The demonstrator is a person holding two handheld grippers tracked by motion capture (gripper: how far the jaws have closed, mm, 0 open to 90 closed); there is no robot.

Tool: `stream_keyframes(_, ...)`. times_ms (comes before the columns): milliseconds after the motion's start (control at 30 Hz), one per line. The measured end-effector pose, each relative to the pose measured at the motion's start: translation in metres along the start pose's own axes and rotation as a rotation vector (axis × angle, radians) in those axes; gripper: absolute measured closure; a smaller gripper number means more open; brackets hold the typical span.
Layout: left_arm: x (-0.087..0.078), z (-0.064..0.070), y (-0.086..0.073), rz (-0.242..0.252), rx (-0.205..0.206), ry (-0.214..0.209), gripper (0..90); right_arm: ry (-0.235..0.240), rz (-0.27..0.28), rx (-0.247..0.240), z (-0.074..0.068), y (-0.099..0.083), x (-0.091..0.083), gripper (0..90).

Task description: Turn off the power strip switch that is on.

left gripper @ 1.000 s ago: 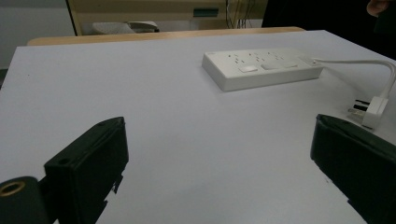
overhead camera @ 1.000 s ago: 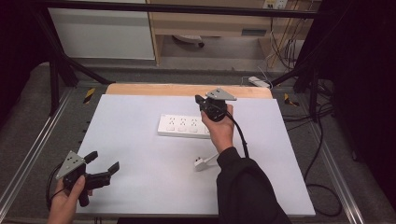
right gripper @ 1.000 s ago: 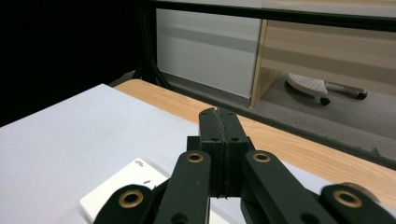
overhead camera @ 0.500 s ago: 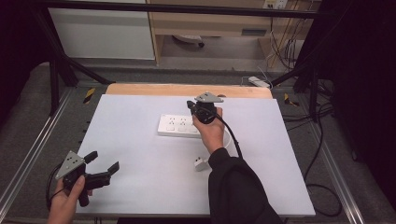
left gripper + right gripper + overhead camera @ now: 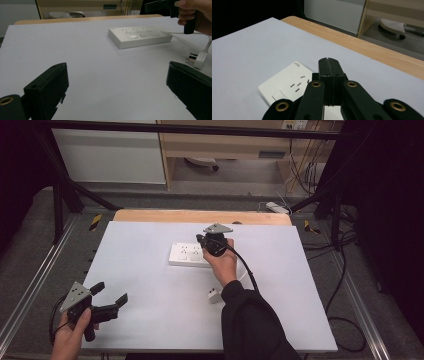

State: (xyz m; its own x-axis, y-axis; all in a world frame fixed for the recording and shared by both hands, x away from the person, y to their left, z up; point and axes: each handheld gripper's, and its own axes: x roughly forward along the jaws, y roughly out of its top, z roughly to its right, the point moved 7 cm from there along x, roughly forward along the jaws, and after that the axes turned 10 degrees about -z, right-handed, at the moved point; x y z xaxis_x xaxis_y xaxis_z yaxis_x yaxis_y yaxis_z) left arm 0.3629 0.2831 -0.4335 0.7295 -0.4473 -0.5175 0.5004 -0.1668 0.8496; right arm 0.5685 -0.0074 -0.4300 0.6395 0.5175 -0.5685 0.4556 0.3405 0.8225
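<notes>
The white power strip (image 5: pixel 191 254) lies flat near the far middle of the surface (image 5: pixel 150 320), its plug (image 5: pixel 214 295) loose just nearer the person. The right gripper (image 5: pixel 204 241) hovers over the strip's right end, fingers pressed together on nothing. The left gripper (image 5: pixel 109 296) waits at the near left corner, fingers spread wide

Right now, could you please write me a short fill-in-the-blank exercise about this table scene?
1. The right gripper, its jaws ____, hovers over the white power strip.
2. The left gripper has its jaws ____, above the table.
3. The white plug lies ____ the power strip, not inserted.
Missing words: shut; open; apart from
</notes>
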Motion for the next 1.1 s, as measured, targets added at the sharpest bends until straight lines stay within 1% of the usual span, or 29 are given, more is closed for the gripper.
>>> stream_keyframes(300, 0.0, 0.0, 0.0, 0.001, 0.001, -0.001, 4.1, 0.017, -0.032, -0.01, -0.007, -0.007, 0.008, 90.0)
stream_keyframes(567, 0.0, 0.0, 0.0, 0.0, 0.003, 0.0, 4.1, 0.036, -0.073, -0.012, -0.013, -0.017, 0.015, 90.0)
stream_keyframes(700, 0.0, 0.0, 0.0, 0.001, 0.002, 0.0, 4.1, 0.053, -0.103, -0.026, -0.019, -0.025, 0.019, 90.0)
stream_keyframes(933, 0.0, 0.0, 0.0, 0.001, 0.003, 0.0, 4.1, 0.069, -0.13, -0.026, -0.023, -0.035, 0.022, 90.0)
stream_keyframes(1100, 0.0, 0.0, 0.0, 0.0, 0.004, 0.0, 4.1, 0.082, -0.144, -0.033, -0.026, -0.038, 0.024, 90.0)
